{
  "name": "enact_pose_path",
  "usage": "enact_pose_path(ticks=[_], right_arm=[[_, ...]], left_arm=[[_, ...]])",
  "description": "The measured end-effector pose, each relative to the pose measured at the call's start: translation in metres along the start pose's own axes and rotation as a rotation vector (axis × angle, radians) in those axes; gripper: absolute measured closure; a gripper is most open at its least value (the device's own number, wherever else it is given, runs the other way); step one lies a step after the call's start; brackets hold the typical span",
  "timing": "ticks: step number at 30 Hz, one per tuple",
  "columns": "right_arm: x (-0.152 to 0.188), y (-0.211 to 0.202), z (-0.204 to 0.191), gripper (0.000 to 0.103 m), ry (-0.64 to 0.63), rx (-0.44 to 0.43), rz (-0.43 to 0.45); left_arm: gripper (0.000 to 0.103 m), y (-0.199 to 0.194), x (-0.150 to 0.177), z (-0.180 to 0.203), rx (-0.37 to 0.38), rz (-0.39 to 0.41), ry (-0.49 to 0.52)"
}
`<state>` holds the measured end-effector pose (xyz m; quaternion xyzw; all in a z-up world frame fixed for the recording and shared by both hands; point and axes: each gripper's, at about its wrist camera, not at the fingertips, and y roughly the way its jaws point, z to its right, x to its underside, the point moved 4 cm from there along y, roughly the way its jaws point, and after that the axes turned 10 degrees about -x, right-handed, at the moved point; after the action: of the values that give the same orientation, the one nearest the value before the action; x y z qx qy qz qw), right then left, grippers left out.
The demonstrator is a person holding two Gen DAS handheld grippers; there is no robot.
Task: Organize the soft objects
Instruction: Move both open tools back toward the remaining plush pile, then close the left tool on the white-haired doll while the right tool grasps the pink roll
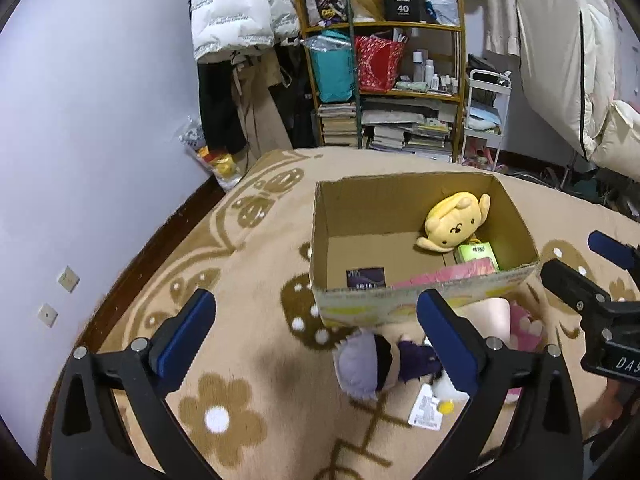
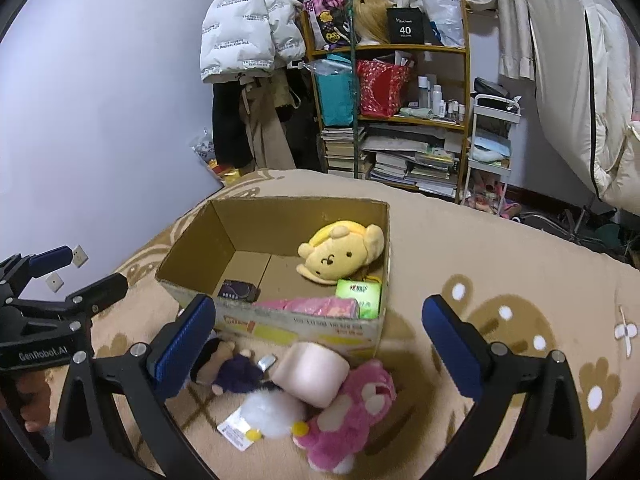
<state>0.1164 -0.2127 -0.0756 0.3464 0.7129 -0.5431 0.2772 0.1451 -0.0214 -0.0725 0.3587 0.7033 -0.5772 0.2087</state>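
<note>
1. Both grippers hover over the blanket [image 2: 500,248], short of the cardboard box [image 2: 304,326]. I hold nothing in either.
2. Left gripper [image 1: 316,334]: jaws spread wide, empty. Right gripper [image 2: 318,336]: jaws likewise released, empty.
3. Box contents: yellow plush [image 2: 340,254] propped against the far right corner, green tissue pack [image 2: 358,294] and pink packet [image 2: 312,306] along the near wall, small dark box [image 2: 236,291] at near left.
4. Items not yet boxed lie in a heap just outside the box's near wall: purple doll [image 2: 236,374] w/ grey-haired head [image 1: 362,364], white fluffy toy [image 2: 272,412], pale pink roll [image 2: 310,374], pink bear [image 2: 352,408]. All touch or overlap.
5. Judgement: task is partly done; next pick is from the heap, prob. the doll for the left or the bear for the right.
6. Risks:
   - Heap is tangled; closing on one toy may snag its neighbour and drag it along.
   - The roll leans on the bear and fluffy toy; lifting either could send it rolling.
   - Heap sits tight to the box wall; a low approach could knock the box.
   - A loose card tag [image 2: 236,432] lies at the fluffy toy; I can't tell if it's attached, so it may drop off mid-lift.
   - Grippers are near each other; reaching together risks a clash.
</note>
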Motion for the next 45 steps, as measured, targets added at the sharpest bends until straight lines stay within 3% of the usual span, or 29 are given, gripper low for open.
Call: enact_pose_path(ticks=[16,32,45], right_arm=[[0.038,-0.016,0.009,0.0,0.082,-0.024,-0.07],[0.058,0.017,0.03,0.0,0.163,-0.016,-0.153],[0.056,0.036,0.028,0.0,0.149,-0.027,-0.14]], left_arm=[[0.003,0.003,0.031,-0.017,-0.003,-0.141,-0.018],[0.003,0.034,0.044,0.001,0.003,-0.218,0.021],[0.003,0.058,0.049,0.017,0.021,-0.261,0.035]])
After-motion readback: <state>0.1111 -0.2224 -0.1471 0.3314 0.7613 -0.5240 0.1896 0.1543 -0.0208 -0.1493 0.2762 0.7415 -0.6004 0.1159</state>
